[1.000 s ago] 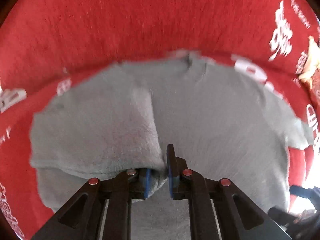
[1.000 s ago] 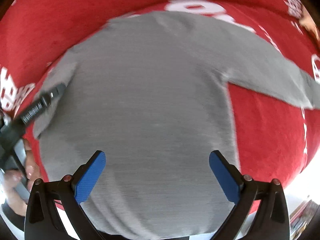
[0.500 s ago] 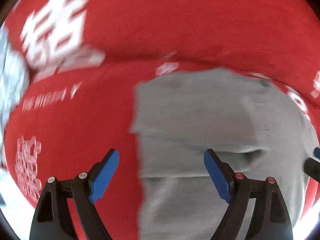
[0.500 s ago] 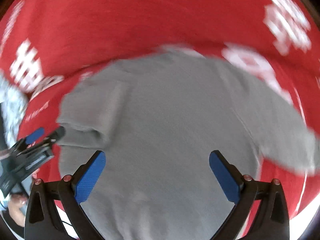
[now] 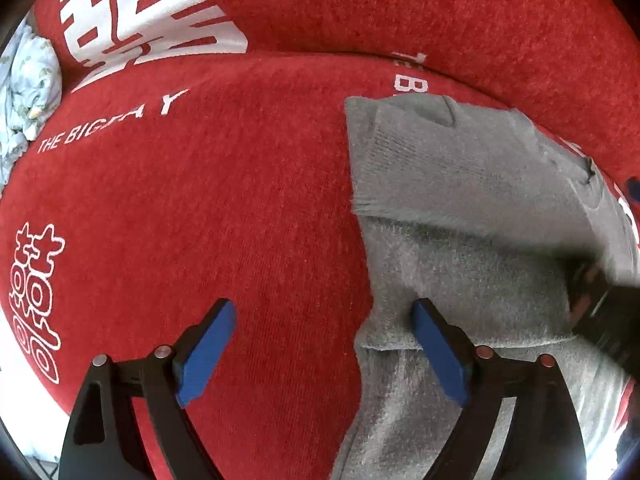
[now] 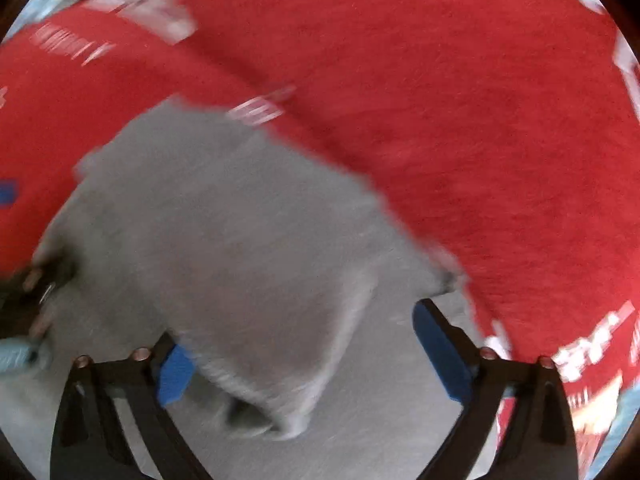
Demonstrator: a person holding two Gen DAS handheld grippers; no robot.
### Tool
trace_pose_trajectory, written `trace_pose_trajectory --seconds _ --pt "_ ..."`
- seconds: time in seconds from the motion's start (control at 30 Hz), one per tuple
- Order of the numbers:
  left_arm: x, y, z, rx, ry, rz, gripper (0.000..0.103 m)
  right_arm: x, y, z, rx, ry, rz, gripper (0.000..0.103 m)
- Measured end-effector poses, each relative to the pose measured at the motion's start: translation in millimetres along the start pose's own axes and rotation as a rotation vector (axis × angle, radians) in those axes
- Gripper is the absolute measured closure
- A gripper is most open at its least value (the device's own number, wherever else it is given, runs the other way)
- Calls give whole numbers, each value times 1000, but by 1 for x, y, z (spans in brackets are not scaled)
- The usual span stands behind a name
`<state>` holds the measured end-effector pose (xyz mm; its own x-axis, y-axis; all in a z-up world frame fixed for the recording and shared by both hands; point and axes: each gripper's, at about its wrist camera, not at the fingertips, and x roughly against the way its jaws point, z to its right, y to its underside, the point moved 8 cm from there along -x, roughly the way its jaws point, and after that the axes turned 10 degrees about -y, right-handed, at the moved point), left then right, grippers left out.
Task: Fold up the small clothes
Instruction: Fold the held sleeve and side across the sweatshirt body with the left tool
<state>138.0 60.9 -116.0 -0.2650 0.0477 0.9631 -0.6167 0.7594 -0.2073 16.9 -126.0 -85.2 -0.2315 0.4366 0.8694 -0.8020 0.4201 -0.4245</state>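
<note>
Left wrist view: the left gripper point(image 5: 322, 350) is held wide open, nothing between its blue pads point(image 5: 206, 354); the left pad is seen over bare red blanket point(image 5: 224, 208), the right pad at the edge of the grey sweater point(image 5: 472, 208). The sweater is spread on the blanket at the right of this view, with one part folded over its body so that a fuzzy edge crosses it. White lettering and large white characters are printed on the blanket, and a pale floral cloth point(image 5: 28, 92) is seen at the far left. A dark blurred object is seen at the right edge, over the sweater; it cannot be identified. In the right wrist view, which is motion-blurred, the right gripper point(image 6: 308, 354) is also spread open over the grey sweater point(image 6: 224, 240), with a raised fold of the fabric lying between its pads; the fold is not clamped.
</note>
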Motion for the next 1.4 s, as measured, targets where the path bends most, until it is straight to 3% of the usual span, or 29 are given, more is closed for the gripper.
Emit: trace_pose_trajectory --seconds 0.1,0.23,0.33,0.47,0.57,0.7,0.83,1.0,1.1,1.13,1.17,1.2,1.23,1.27,1.3,1.4 --pt "2 2 1 -12 -1 4 12 17 19 64 -372 -56 69 6" --pt "1 0 3 -35 -9 13 12 12 92 139 -938 -215 65 6" --pt "-2 -4 6 -68 -23 28 12 -4 140 152 -1228 -354 36 6" --pt "-5 -10 6 -92 -23 22 12 -3 181 161 -1470 -434 74 5" --pt "-4 -22 1 -80 -1 -8 12 1 187 161 -1497 -471 70 5" --pt "-6 -55 -6 -41 64 -11 12 7 169 135 -1427 -604 53 5" --pt "-29 -81 -2 -35 109 -90 12 5 138 80 -1349 -784 -2 5" --pt "-46 -88 6 -48 117 -147 13 -2 108 20 -1305 -888 -48 5" --pt "-45 -91 9 -21 186 -168 35 -12 93 2 -1319 -903 -51 5" --pt "-43 -93 10 -16 200 -160 46 -15 90 0 -1340 -885 -51 5" --pt "-39 -96 12 -24 218 -146 75 -19 90 1 -1355 -874 -48 6" --pt "-36 -98 15 -32 249 -142 90 -20 92 4 -1377 -864 -43 8" --pt "-32 -100 17 -41 253 -136 94 -18 93 8 -1396 -856 -41 31" --pt "-29 -102 17 -52 245 -126 94 -18 95 10 -1399 -858 -52 81" --pt "-25 -103 16 -68 242 -107 94 -22 95 9 -1402 -886 -63 96" --pt "-24 -100 11 -95 231 -87 94 -24 86 -2 -1377 -936 -69 96"
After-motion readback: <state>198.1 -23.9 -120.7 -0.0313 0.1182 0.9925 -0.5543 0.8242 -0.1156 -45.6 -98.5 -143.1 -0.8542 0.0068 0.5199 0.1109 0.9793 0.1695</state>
